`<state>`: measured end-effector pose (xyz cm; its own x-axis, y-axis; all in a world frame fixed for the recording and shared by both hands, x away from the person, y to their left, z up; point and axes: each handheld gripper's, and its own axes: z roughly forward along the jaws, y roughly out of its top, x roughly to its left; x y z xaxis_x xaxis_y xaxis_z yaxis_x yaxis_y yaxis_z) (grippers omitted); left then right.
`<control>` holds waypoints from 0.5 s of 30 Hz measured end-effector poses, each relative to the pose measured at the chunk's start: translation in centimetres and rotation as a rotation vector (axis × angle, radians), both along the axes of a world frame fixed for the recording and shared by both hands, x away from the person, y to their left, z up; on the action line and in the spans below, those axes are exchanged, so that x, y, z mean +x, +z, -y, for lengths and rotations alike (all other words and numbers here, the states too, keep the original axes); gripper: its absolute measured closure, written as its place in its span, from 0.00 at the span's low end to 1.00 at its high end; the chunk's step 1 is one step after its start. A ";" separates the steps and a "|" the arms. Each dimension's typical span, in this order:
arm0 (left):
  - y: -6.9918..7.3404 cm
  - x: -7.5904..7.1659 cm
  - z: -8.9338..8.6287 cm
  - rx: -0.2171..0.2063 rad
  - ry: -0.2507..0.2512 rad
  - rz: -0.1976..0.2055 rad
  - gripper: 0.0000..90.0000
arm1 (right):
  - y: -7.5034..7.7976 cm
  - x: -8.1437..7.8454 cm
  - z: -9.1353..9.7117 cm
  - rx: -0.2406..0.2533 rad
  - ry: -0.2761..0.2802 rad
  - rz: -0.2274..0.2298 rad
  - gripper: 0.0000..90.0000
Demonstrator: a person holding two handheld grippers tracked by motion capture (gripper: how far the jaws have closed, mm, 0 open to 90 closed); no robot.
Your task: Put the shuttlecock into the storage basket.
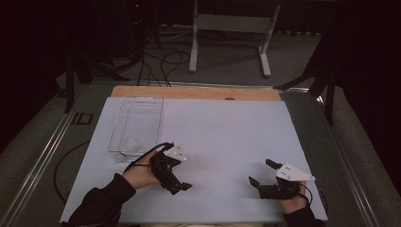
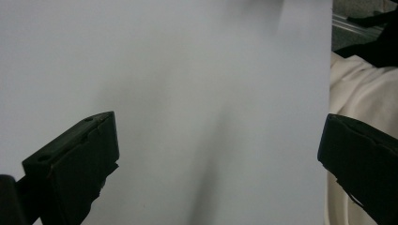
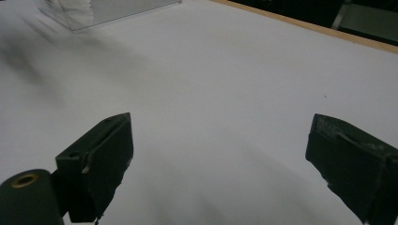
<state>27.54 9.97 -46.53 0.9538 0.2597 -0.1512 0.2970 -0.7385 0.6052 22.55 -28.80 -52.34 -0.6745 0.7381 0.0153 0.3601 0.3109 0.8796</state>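
1. White sheet covers the desk [image 1: 213,142] almost from edge to edge, with a strip of bare wood along the far edge.
2. Near the far left corner lies a clear plastic tray [image 1: 137,124], its long side running from far to near. A small pale object [image 1: 130,143] sits in its near end; what it is cannot be told.
3. In the high view the left tool [image 1: 182,186] hovers low over the sheet just beside the tray's near right corner, toward the near edge of the desk. Its jaws stand released, wide apart, with nothing between them.
4. The left gripper view shows those jaws [image 2: 216,154] spread over bare white sheet, with the sheet's edge and a pale cloth [image 2: 361,93] beyond it.
5. The right tool [image 1: 261,172] is near the near right corner of the desk, well apart from the tray. Its jaws are also released and hold nothing.
6. In the right gripper view the jaws [image 3: 220,159] gape over white sheet, and the tray [image 3: 112,9] lies far off.
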 end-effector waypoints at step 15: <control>-2.6 -1.4 -2.8 0.031 0.065 -0.013 0.00 | 0.0 0.0 0.0 -0.003 0.002 -0.003 0.09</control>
<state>26.15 12.75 -49.13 0.9328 0.3258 -0.1540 0.3525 -0.7356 0.5785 22.57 -28.78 -52.37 -0.6756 0.7371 0.0154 0.3624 0.3138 0.8776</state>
